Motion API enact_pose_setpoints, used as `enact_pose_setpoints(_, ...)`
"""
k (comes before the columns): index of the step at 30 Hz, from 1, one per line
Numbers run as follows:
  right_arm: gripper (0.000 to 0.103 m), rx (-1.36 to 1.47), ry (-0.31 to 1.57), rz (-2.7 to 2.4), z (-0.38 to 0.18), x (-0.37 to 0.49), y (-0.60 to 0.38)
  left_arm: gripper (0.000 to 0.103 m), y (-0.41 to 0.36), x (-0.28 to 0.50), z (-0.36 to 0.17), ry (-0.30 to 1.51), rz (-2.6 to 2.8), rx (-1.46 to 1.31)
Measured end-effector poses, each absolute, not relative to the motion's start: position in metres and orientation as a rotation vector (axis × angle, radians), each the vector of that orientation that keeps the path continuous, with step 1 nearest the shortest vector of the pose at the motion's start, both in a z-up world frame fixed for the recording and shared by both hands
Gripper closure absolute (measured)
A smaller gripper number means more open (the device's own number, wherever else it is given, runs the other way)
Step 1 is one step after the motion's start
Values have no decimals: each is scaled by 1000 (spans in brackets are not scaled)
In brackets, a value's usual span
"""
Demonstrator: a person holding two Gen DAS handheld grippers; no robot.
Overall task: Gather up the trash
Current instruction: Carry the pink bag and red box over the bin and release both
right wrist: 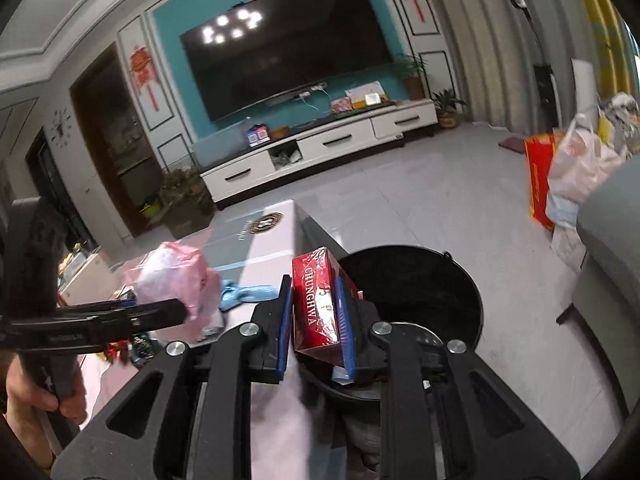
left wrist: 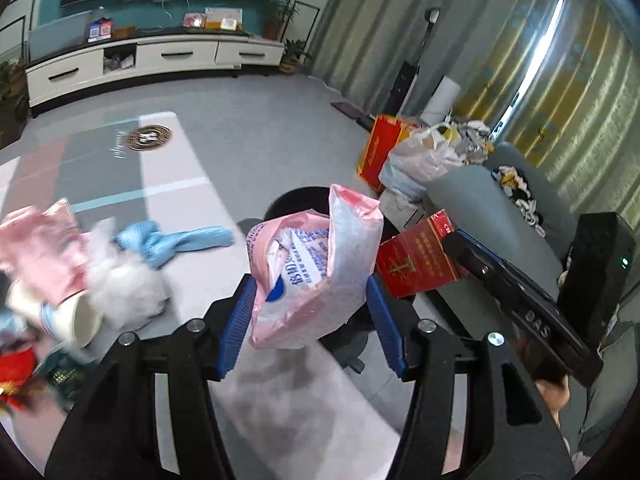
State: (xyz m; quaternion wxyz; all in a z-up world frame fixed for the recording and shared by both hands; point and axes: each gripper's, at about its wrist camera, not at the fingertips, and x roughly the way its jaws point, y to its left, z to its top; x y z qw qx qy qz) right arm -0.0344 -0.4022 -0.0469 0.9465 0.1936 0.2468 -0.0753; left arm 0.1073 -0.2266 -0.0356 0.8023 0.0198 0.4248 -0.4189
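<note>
Two grippers in play. Left gripper [left wrist: 310, 312] clamped by both blue pads on one crinkled pink plastic bag [left wrist: 316, 268] with blue-printed packaging inside, held in the air just in front of the round black trash bin [left wrist: 296, 196]. Right gripper [right wrist: 314, 324] clenched on one red cardboard cigarette carton [right wrist: 318, 304] lettered CHUNGHWA, upright between the pads, held at the near left rim of that one bin [right wrist: 420, 284], beside the table edge. Seen from the left wrist, carton [left wrist: 416, 258] just right of the bag, apart from it.

Left on the pale pink-and-grey tabletop [left wrist: 172, 184]: one twisted light blue cloth strip [left wrist: 176, 240], one wad of white fluffy stuffing [left wrist: 120, 280] touching it, one white paper cup [left wrist: 70, 316] lying on its side, one more pink bag [left wrist: 40, 248], blurred, and some red scraps [left wrist: 16, 372] at the edge, too smeared to count.

Beyond, on the floor: one orange-red gift bag [left wrist: 380, 144] beside one translucent white plastic sack [left wrist: 420, 160], both next to the grey sofa [left wrist: 500, 216]. One wall-mounted black television [right wrist: 288, 40] above one white low cabinet [right wrist: 320, 144] with three drawers.
</note>
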Motion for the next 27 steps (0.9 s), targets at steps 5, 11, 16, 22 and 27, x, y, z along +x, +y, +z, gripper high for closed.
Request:
enact_pose_setpoints(5, 81, 448, 532, -183, -70, -29, -428, 45, -276, 120, -55, 937, -893, 120)
enact_pose_setpoints(11, 81, 491, 565, -208, -93, -24, -444, 43, -314, 126, -75, 941, -861, 226)
enact_pose_setpoints(16, 80, 520, 597, -221, -105, -23, -457, 39, -327, 125, -86, 939, -840, 276)
enact_pose_setpoints(22, 66, 547, 594, -233, -106, -28, -464, 28, -330, 120, -87, 914, -815, 303)
enact_pose_setpoints(27, 63, 549, 580, -231, -96, -33, -462, 20, -321, 113, -78, 878, -776, 319)
